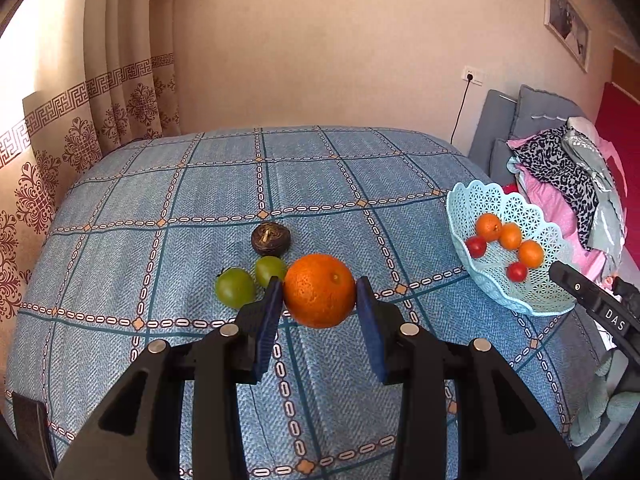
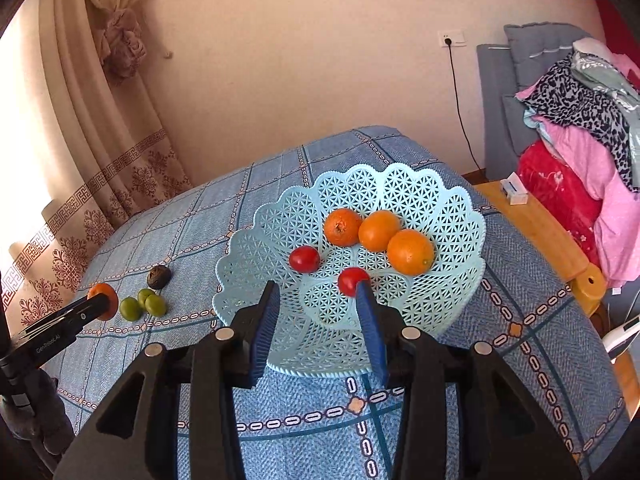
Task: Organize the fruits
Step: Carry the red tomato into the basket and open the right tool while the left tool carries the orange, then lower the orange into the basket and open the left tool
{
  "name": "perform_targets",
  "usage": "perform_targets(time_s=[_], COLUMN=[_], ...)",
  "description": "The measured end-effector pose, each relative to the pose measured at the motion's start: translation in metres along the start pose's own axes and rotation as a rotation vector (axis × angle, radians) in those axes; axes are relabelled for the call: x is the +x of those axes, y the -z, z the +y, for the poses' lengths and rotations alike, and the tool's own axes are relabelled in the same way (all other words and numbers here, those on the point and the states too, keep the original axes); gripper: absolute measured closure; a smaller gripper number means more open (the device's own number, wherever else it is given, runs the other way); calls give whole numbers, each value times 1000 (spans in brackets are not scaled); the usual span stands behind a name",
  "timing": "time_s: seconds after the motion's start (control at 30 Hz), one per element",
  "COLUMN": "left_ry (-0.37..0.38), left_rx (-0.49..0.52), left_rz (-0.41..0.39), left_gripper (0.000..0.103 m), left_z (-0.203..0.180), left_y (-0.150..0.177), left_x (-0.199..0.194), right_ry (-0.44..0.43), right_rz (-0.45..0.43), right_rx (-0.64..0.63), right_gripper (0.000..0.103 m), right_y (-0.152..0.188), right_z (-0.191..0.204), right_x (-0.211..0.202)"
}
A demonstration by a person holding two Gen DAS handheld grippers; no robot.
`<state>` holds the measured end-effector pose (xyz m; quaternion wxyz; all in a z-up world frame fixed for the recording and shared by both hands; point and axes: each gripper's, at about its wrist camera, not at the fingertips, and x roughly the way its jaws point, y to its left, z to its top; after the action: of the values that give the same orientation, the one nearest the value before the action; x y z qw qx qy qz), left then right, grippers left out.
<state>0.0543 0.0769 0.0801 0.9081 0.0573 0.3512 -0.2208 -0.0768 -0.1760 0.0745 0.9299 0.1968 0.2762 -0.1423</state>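
My left gripper [image 1: 318,300] is shut on a large orange [image 1: 320,290], its blue pads pressed to both sides, low over the blue checked tablecloth [image 1: 280,184]. Just behind it lie two green fruits [image 1: 235,287] and a dark brown wrinkled fruit [image 1: 271,239]. The pale blue lattice basket [image 2: 400,172] holds three oranges [image 2: 378,230] and two small red fruits [image 2: 305,259]. My right gripper [image 2: 318,300] hangs open over the basket's near rim, with nothing between its fingers. From the right wrist view, the held orange [image 2: 105,296] shows at far left beside three green fruits [image 2: 144,304].
A patterned curtain [image 1: 100,120] hangs at the left. To the right of the table stand a grey chair [image 1: 504,128] piled with clothes [image 2: 592,120] and a wooden surface [image 2: 540,220] with a small white box [image 2: 516,192]. A cord runs from a wall socket [image 2: 452,38].
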Motion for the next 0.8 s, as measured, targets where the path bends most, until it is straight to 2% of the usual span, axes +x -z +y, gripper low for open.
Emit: perform_targets(time_s=[0.43,0.8], left_ry=[113,217], left_rx=[118,208], left_rz=[23,44], left_gripper=[64,64], left_z=[-69,-127], left_y=[-9,-10], left_x=[16,28], right_ry=[86,102], right_rz=[-74,-100], right_rx=[-11,20], right_gripper=[61,60], right_y=[-3,-6], right_z=[-14,-27], right_x=[-10,-12])
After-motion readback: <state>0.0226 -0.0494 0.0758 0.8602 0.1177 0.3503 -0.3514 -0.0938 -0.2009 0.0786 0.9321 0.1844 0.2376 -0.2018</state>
